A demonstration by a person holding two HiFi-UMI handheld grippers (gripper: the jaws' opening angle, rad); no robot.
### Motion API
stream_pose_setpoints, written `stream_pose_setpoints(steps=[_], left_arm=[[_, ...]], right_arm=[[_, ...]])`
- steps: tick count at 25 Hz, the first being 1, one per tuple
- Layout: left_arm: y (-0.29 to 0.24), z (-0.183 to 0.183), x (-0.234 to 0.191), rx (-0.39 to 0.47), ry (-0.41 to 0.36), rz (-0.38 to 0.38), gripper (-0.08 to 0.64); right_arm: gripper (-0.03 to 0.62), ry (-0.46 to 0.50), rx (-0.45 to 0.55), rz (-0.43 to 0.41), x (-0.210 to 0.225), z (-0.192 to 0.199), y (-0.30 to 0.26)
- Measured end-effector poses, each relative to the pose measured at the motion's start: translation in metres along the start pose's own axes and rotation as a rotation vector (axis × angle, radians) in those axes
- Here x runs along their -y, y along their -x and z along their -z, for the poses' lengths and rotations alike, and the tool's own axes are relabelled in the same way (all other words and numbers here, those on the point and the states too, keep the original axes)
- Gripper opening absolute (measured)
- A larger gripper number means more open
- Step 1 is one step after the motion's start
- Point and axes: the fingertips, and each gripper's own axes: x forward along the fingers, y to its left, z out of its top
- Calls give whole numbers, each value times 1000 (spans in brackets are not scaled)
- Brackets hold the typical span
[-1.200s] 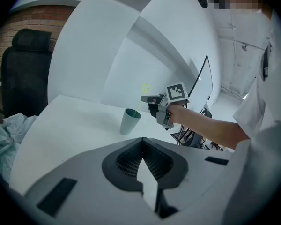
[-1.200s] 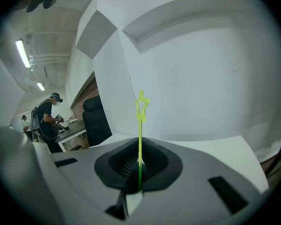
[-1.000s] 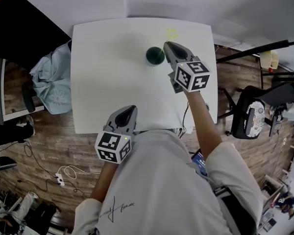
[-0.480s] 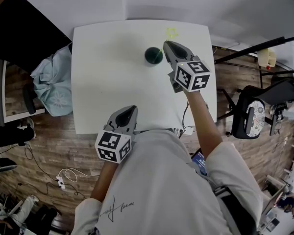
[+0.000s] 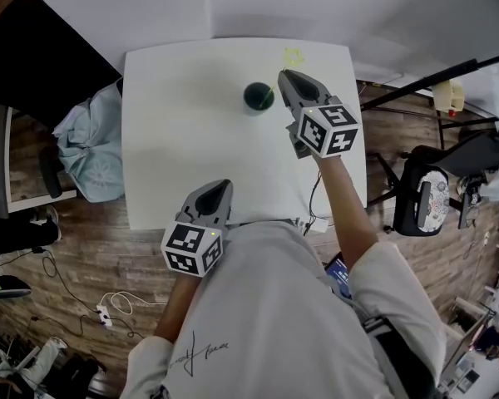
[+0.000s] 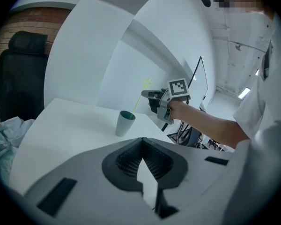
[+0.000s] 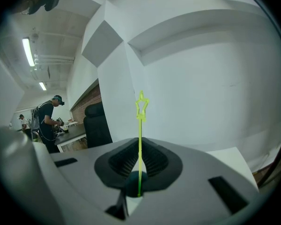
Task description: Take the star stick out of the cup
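Note:
A dark green cup [image 5: 259,96] stands on the white table [image 5: 175,140] toward its far side. A thin yellow-green star stick [image 6: 139,99] leans out of the cup, its star [image 5: 293,56] up and to the right. My right gripper [image 5: 281,74] is just right of the cup, shut on the stick's shaft. In the right gripper view the stick [image 7: 140,144] runs up between the jaws, with the cup [image 7: 132,184] below. My left gripper [image 5: 224,184] hovers over the table's near edge, shut and holding nothing.
A pale blue cloth bundle [image 5: 87,144] lies off the table's left side. A black chair [image 5: 437,194] stands to the right, another black chair [image 6: 18,69] at the left. Cables [image 5: 108,298] trail on the wood floor. A person [image 7: 49,121] stands far off.

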Motion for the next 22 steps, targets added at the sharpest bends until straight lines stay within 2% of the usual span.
stream_pose_setpoints(steps=[22], left_arm=[[4,1,4,8,-13,18,-6]], right_arm=[[26,31,43,10,-5,-20,24]])
